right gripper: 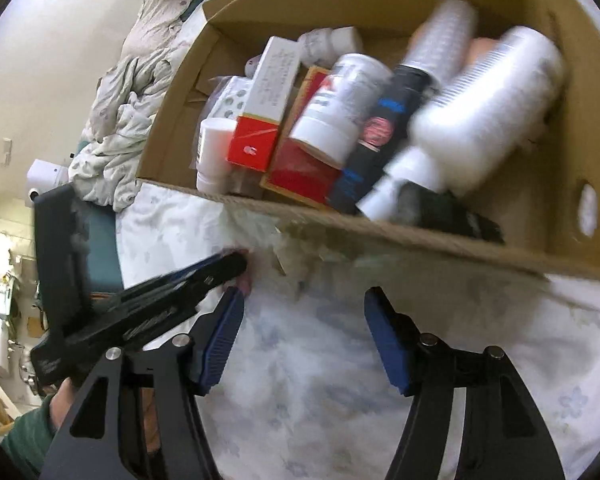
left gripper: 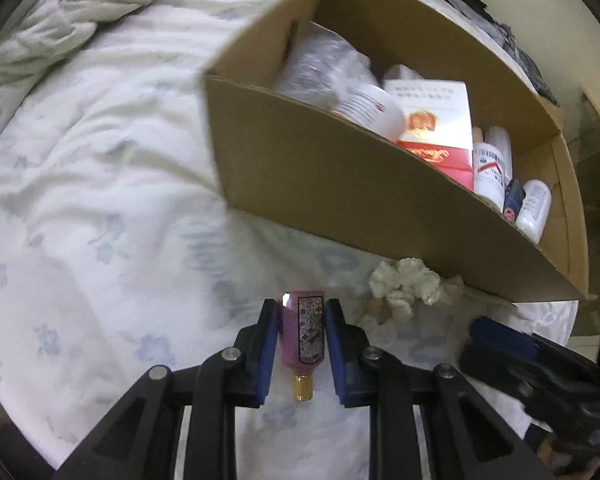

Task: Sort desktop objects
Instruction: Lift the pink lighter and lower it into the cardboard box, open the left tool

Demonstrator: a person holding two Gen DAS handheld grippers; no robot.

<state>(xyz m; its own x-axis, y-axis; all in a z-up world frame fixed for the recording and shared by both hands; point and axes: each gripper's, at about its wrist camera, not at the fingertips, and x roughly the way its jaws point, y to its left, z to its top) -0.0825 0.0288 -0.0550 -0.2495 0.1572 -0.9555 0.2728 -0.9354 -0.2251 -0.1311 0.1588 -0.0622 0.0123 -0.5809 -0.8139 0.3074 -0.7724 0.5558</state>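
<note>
Clenched between the left gripper's (left gripper: 302, 340) blue jaws is a small pink bottle (left gripper: 303, 334), gold cap toward the camera, just above the flowered bed (left gripper: 100, 220). Beyond it at one o'clock sits the cardboard box (left gripper: 340, 184), already crowded with bottles and cartons. Bottle and white crumpled lump (left gripper: 404, 284) are judged still unsorted; the right gripper's (right gripper: 304, 320) jaws gape empty.

A bed (left gripper: 100, 184) with pale floral bedding stands by a cream wall (right gripper: 52, 32).
</note>
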